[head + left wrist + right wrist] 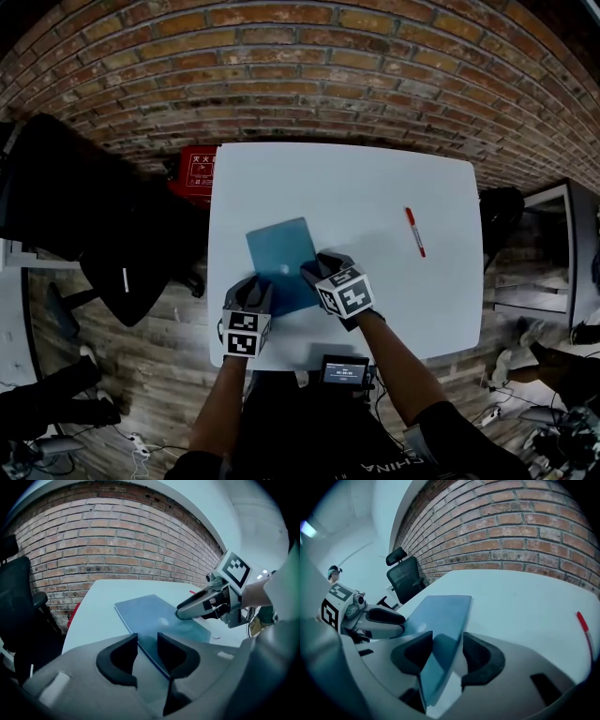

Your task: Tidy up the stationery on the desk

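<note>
A blue notebook (pixel 281 258) lies on the white desk (pixel 375 178), a little left of its middle. My left gripper (pixel 255 292) is at the notebook's near left corner; in the left gripper view (pixel 147 641) the cover's edge runs into the gap between the open jaws, and the pads do not press on it. My right gripper (pixel 317 272) is at the near right edge. In the right gripper view (pixel 447 641) the notebook (pixel 440 616) sits between the open jaws, with a gap beside the right pad. A red pen (pixel 414 231) lies alone on the desk to the right.
A black office chair (pixel 94 216) stands left of the desk. A red box (pixel 195 172) sits on the floor at the far left corner. A small device with a screen (pixel 344 370) is at the near edge. A brick wall (pixel 309 66) runs behind.
</note>
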A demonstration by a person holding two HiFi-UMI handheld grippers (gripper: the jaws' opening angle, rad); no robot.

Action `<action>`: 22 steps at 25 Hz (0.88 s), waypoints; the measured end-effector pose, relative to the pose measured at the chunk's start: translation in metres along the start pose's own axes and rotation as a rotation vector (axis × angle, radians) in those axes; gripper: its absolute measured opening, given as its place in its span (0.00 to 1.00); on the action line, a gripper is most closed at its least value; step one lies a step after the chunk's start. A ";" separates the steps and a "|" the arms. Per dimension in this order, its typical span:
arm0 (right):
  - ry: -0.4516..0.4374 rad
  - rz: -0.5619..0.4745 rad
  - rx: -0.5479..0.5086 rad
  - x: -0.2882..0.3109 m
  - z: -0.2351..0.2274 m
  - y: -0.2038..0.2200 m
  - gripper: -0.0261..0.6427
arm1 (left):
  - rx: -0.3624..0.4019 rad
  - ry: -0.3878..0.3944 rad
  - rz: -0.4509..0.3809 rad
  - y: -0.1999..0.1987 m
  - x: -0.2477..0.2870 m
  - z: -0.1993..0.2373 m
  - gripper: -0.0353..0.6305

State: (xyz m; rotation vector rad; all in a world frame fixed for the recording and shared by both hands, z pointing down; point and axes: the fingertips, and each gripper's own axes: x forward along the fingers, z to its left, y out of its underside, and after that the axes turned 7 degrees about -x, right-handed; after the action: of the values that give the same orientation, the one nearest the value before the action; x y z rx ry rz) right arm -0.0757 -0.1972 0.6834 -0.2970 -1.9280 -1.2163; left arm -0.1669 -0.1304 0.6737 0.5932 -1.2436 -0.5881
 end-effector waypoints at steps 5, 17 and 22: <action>0.018 0.001 0.017 -0.001 -0.001 0.000 0.35 | -0.036 0.004 0.022 0.000 0.001 -0.001 0.25; 0.041 -0.005 0.045 0.000 0.004 0.000 0.36 | -0.110 -0.050 0.043 0.003 0.001 0.002 0.25; 0.044 -0.012 0.063 0.001 0.003 0.000 0.33 | -0.130 -0.022 0.050 0.004 0.003 0.002 0.24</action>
State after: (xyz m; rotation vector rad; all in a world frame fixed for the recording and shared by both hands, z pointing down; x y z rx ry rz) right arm -0.0772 -0.1949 0.6835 -0.2242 -1.9286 -1.1579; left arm -0.1677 -0.1301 0.6785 0.4471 -1.2278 -0.6298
